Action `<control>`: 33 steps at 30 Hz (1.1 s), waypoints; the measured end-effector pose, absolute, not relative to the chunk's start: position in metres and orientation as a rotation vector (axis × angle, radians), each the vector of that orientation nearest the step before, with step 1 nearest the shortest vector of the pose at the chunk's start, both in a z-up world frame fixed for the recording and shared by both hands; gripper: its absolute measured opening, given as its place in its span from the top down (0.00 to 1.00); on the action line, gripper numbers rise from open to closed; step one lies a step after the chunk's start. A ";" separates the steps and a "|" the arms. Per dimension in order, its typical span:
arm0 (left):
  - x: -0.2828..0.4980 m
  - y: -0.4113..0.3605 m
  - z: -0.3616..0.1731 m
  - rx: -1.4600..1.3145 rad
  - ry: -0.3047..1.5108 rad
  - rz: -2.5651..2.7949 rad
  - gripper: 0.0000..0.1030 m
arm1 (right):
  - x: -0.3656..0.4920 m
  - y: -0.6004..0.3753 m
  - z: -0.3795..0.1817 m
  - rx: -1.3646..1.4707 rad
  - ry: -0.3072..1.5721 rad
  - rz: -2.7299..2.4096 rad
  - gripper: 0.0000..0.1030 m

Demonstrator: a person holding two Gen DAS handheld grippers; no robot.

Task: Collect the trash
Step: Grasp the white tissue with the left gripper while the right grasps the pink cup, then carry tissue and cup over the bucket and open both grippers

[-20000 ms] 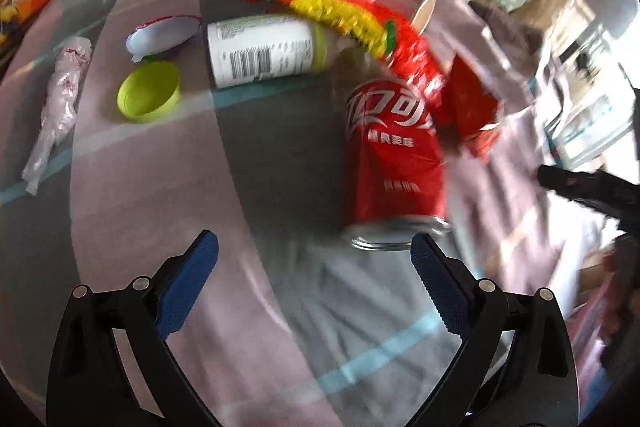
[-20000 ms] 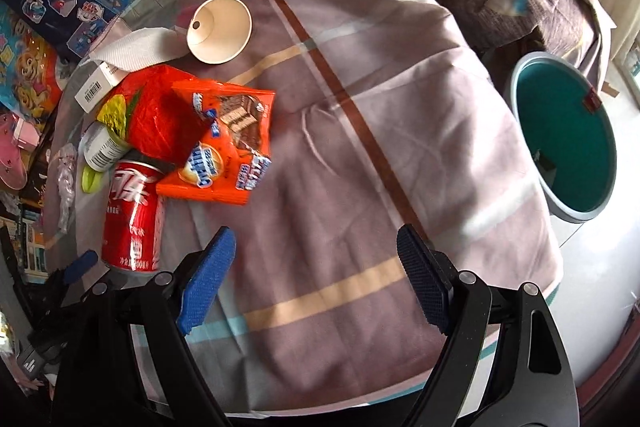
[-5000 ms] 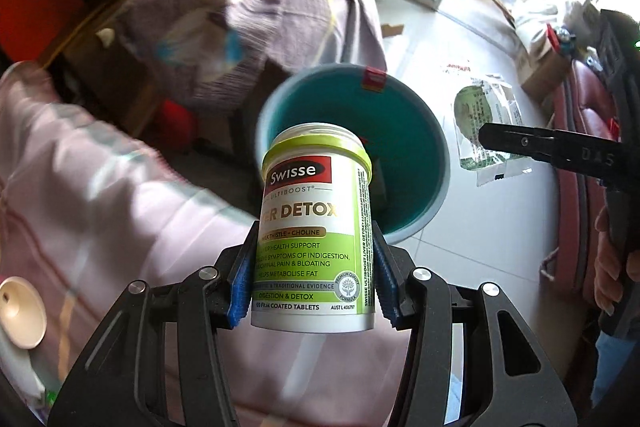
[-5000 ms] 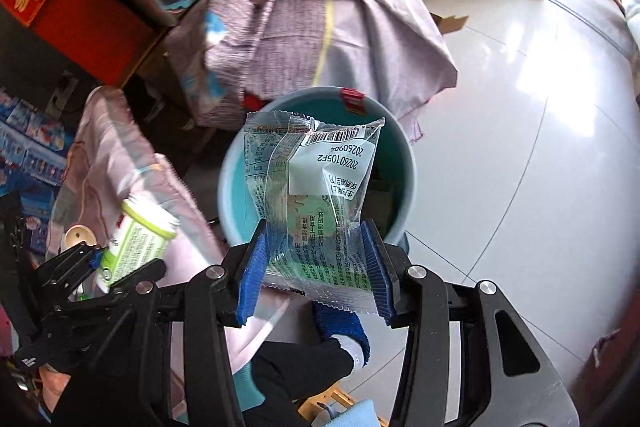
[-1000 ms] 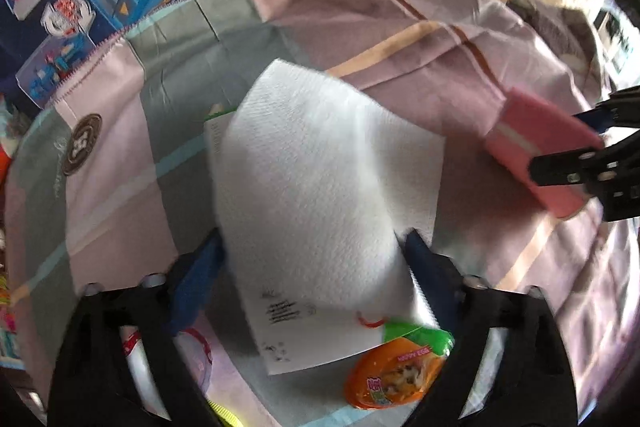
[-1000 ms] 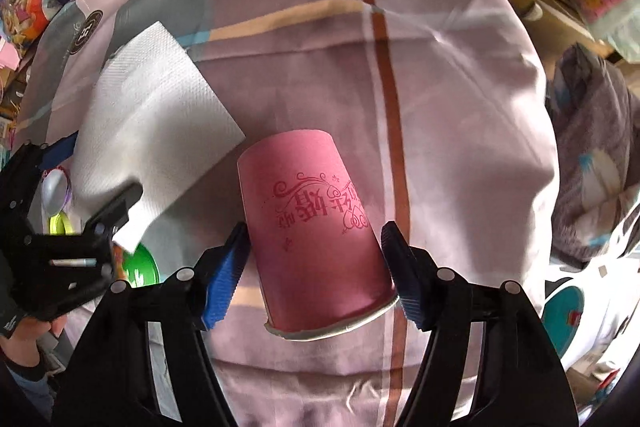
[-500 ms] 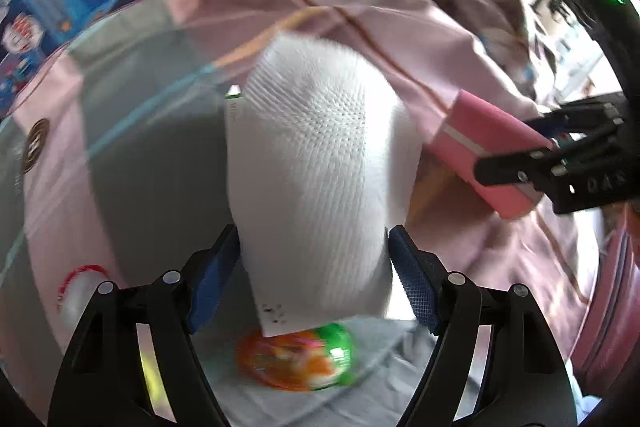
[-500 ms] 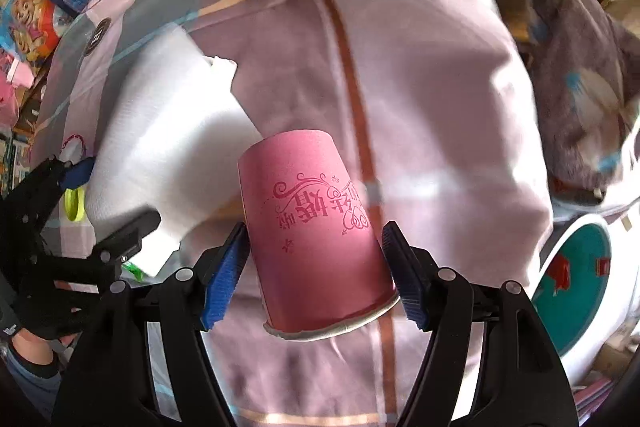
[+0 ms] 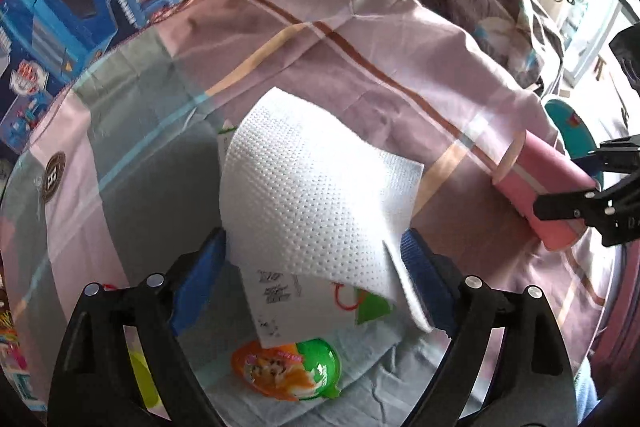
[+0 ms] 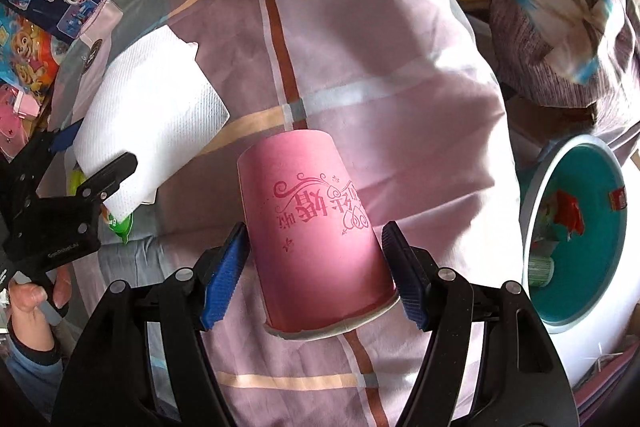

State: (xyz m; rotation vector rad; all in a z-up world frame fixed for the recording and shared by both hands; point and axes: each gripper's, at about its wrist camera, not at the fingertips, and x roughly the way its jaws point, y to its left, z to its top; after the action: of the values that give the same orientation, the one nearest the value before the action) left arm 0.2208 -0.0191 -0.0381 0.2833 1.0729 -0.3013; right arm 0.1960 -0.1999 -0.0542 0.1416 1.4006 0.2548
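White embossed paper towel point(image 9: 316, 199) arched above the cloth; pink paper cup point(image 10: 316, 247) inverted, lifted.

Both wrist cameras look steeply down, close over the checked cloth point(image 9: 400, 39), sharing its middle and the bin point(image 10: 576, 239).

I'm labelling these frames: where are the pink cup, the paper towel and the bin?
pink cup point(image 10: 316, 227): right wrist view, printed side wall.
paper towel point(image 9: 308, 195): left wrist view, dimpled middle.
bin point(image 10: 536, 187): right wrist view, pale rim.
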 end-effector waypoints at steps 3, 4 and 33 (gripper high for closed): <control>0.220 -0.033 -0.039 0.332 1.052 -0.295 0.47 | 0.196 -0.204 -0.055 0.157 1.394 0.252 0.37; 0.219 -0.039 -0.039 0.334 1.060 -0.308 0.67 | 0.195 -0.206 -0.055 0.161 1.391 0.250 0.37; 0.174 -0.153 0.029 0.200 1.007 -0.631 0.98 | 0.157 -0.354 -0.008 0.456 1.194 0.120 0.40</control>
State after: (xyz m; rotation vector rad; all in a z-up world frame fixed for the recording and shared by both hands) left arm 0.1741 -0.1535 0.0294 0.1998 1.0069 -0.6311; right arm 0.1575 -0.3544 -0.0076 0.4561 1.1944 0.1199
